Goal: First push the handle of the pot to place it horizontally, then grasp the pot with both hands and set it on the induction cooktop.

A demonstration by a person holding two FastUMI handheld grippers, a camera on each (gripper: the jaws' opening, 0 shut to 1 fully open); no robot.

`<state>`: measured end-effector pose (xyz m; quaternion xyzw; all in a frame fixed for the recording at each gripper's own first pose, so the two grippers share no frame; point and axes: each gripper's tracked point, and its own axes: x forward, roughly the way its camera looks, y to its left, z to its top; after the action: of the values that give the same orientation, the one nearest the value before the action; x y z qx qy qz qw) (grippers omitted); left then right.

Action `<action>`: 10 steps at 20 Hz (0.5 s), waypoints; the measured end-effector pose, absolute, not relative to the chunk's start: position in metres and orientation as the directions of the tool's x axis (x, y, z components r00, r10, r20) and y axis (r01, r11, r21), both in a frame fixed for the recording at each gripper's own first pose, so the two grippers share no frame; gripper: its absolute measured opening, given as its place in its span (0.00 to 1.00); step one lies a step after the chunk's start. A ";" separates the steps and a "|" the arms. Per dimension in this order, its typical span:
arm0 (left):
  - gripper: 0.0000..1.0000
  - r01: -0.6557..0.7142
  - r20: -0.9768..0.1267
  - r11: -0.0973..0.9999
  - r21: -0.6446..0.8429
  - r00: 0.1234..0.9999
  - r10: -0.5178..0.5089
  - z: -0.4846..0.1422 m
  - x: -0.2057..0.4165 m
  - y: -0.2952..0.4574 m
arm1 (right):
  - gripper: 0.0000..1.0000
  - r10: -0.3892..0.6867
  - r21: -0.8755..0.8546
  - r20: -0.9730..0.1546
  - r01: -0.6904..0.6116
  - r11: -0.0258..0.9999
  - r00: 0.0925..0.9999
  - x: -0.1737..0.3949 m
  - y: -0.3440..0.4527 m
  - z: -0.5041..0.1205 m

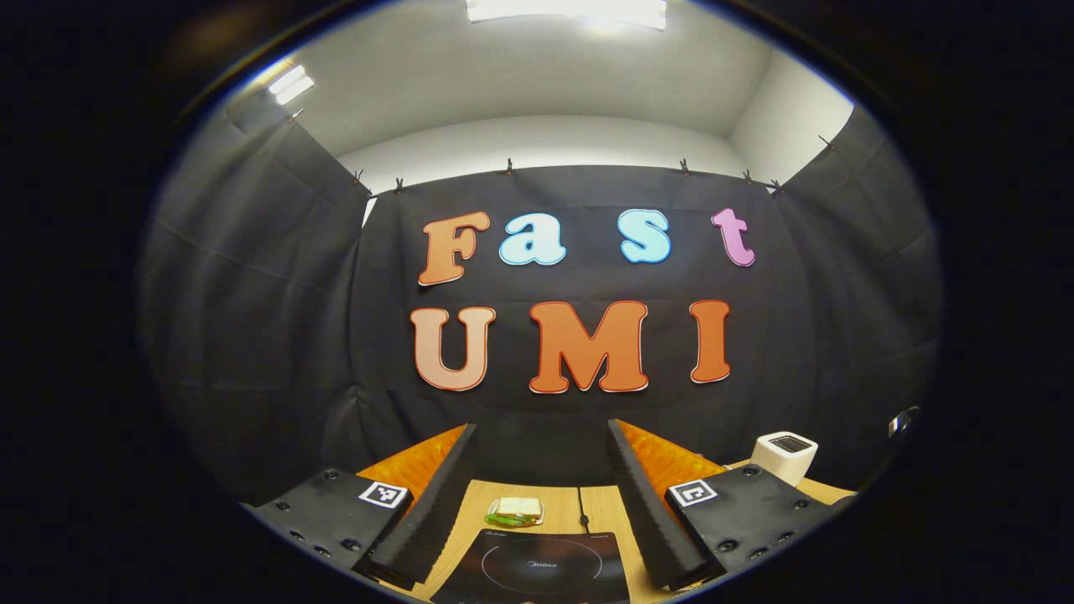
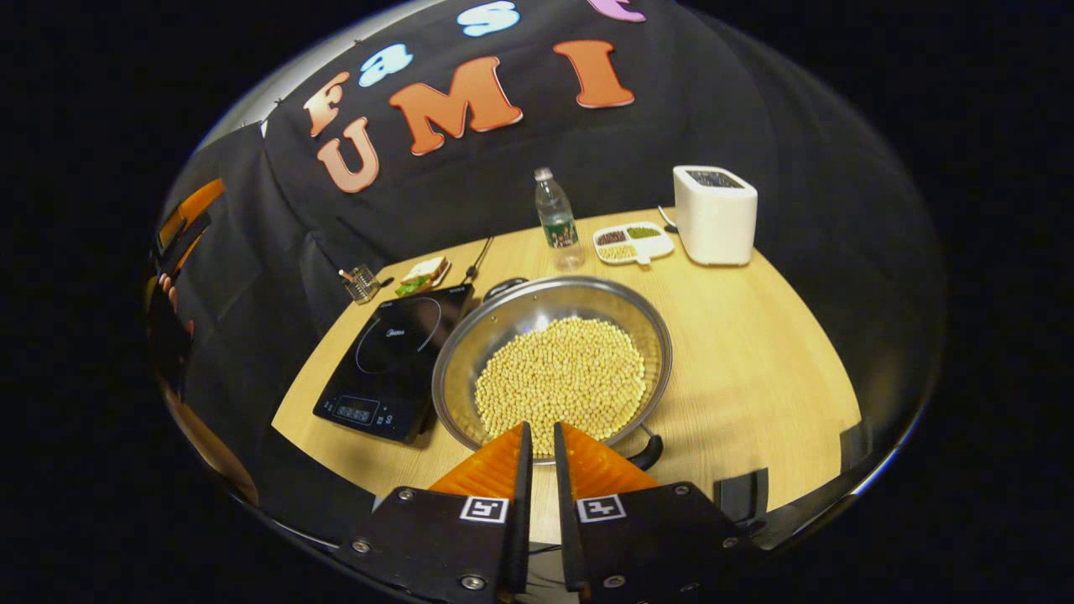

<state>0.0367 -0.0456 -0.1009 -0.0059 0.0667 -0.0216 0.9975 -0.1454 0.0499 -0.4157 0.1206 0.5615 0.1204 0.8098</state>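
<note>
Wooden table | left gripper wide open, empty, above induction cooktop | right gripper nearly closed, empty, pot just ahead

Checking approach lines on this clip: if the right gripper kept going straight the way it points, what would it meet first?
Most likely the near rim of the pot of beans, just ahead of the right gripper, whose fingers are nearly closed. Depth is unclear.
</note>
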 end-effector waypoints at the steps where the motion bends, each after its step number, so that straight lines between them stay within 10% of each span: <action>1: 0.97 0.043 -0.139 0.999 -0.015 0.989 -0.044 -0.104 0.038 -0.045 | 0.12 0.340 0.344 -0.890 -0.042 0.938 0.306 -0.149 0.054 -0.425; 10: 0.98 0.011 -0.161 1.000 -0.010 0.987 -0.013 -0.118 0.045 -0.020 | 0.00 0.421 0.427 -0.902 0.048 0.903 0.102 -0.184 0.082 -0.456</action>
<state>0.0451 -0.0203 -0.1182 -0.0045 0.0809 -0.0060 0.9967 -0.1841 0.0822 -0.4556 0.1783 0.6577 0.1292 0.7204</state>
